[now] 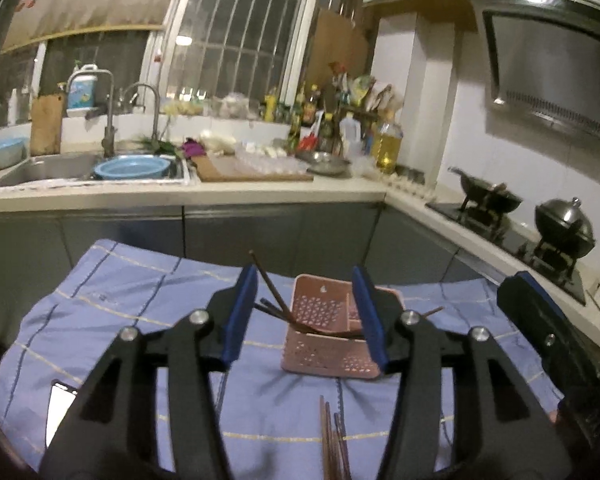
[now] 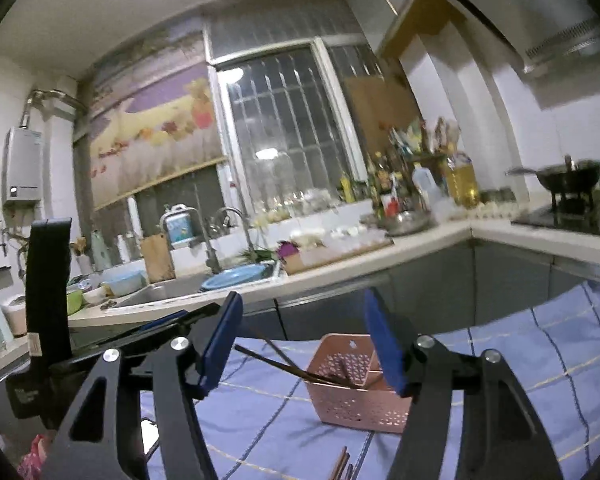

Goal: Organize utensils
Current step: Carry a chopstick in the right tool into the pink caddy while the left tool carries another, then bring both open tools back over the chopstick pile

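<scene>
Several loose chopsticks (image 1: 332, 444) are seen nearest, lying on the blue checked cloth (image 1: 112, 304) just in front of both tools. The left gripper (image 1: 306, 314) and the right gripper (image 2: 302, 346) are both held with jaws spread wide and nothing between them. The step in hand is judged to be the picking up of these loose sticks. It would be done best if one stick were taken near its middle, so that it does not swing, and lowered end first into the basket. Farther on, the pink perforated basket (image 1: 332, 344) stands upright on the cloth. A few dark chopsticks (image 1: 272, 292) are already propped in it, leaning out to the left over its rim.
</scene>
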`<state>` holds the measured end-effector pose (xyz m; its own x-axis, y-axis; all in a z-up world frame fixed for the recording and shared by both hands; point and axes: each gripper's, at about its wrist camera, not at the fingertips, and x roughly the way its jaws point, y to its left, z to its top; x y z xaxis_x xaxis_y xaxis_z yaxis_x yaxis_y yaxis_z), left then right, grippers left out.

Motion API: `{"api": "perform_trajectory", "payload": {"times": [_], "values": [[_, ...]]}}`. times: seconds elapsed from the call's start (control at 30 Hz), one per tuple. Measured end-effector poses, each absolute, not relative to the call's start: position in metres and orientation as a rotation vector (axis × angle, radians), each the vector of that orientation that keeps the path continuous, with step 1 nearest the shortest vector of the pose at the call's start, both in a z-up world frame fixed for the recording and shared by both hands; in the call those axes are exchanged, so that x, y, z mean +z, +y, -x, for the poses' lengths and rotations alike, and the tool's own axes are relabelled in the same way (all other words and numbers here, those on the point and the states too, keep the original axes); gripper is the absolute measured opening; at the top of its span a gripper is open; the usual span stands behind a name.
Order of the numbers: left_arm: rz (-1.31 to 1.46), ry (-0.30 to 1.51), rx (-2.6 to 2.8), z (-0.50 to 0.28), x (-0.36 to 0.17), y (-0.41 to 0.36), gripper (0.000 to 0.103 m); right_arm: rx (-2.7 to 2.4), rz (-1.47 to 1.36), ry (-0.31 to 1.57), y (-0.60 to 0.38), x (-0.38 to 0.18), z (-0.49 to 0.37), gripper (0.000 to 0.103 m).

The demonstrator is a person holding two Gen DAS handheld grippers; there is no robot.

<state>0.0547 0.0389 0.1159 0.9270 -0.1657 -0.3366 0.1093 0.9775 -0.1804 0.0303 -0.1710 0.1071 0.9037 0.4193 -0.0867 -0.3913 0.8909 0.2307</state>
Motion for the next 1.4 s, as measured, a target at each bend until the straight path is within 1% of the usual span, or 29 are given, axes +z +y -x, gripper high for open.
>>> {"api": "perform_trajectory", "payload": {"times": [0.2, 0.3, 0.33, 0.37, 0.4, 0.43, 0.47, 0.5, 0.57, 0.63, 0.67, 0.8, 1.0, 1.17, 1.4], "values": [[0.143, 0.290, -0.157, -0.008, 0.120, 0.051, 0.047, 0.465, -0.190, 0.067, -0.174, 0.111, 0.025, 0.063], [0.104, 0.294, -0.180, 0.014, 0.105, 0.056, 0.047, 0.485, -0.163, 0.112, -0.173, 0.090, 0.046, 0.063], [0.091, 0.308, -0.192, 0.018, 0.098, 0.057, 0.047, 0.492, -0.148, 0.172, -0.170, 0.074, 0.048, 0.062], [0.080, 0.328, -0.208, 0.022, 0.091, 0.057, 0.047, 0.493, -0.133, 0.224, -0.168, 0.063, 0.048, 0.057], [0.069, 0.370, -0.243, 0.025, 0.077, 0.056, 0.047, 0.485, -0.110, 0.297, -0.164, 0.047, 0.045, 0.045], [0.065, 0.399, -0.259, 0.025, 0.069, 0.053, 0.047, 0.461, -0.085, 0.400, -0.160, 0.024, 0.039, 0.039], [0.062, 0.457, -0.288, 0.023, 0.054, 0.049, 0.047, 0.445, -0.080, 0.478, -0.159, 0.008, 0.032, 0.029], [0.063, 0.496, -0.307, 0.023, 0.042, 0.045, 0.047, 0.422, -0.098, 0.614, -0.160, -0.020, 0.021, 0.024], [0.061, 0.593, -0.336, 0.017, 0.016, 0.036, 0.047, 0.400, -0.146, 0.773, -0.163, -0.052, 0.008, 0.020], [0.055, 0.715, -0.371, 0.009, -0.014, 0.024, 0.045, 0.393, -0.198, 0.875, -0.167, -0.075, 0.000, 0.019], [0.056, 0.762, -0.381, 0.005, -0.025, 0.020, 0.043, 0.394, -0.208, 0.896, -0.168, -0.081, 0.000, 0.019], [0.067, 0.920, -0.398, -0.009, -0.067, 0.012, 0.039, 0.417, -0.172, 0.916, -0.158, -0.088, 0.007, 0.019], [0.050, 0.998, -0.375, -0.015, -0.097, 0.011, 0.036, 0.416, -0.059, 0.920, -0.144, -0.095, 0.012, 0.020], [0.015, 0.987, -0.364, -0.018, -0.098, 0.005, 0.035, 0.355, 0.009, 0.882, -0.145, -0.095, 0.010, 0.020], [-0.012, 0.981, -0.353, -0.024, -0.096, -0.003, 0.035, 0.318, -0.025, 0.873, -0.160, -0.099, 0.010, 0.020]]}}
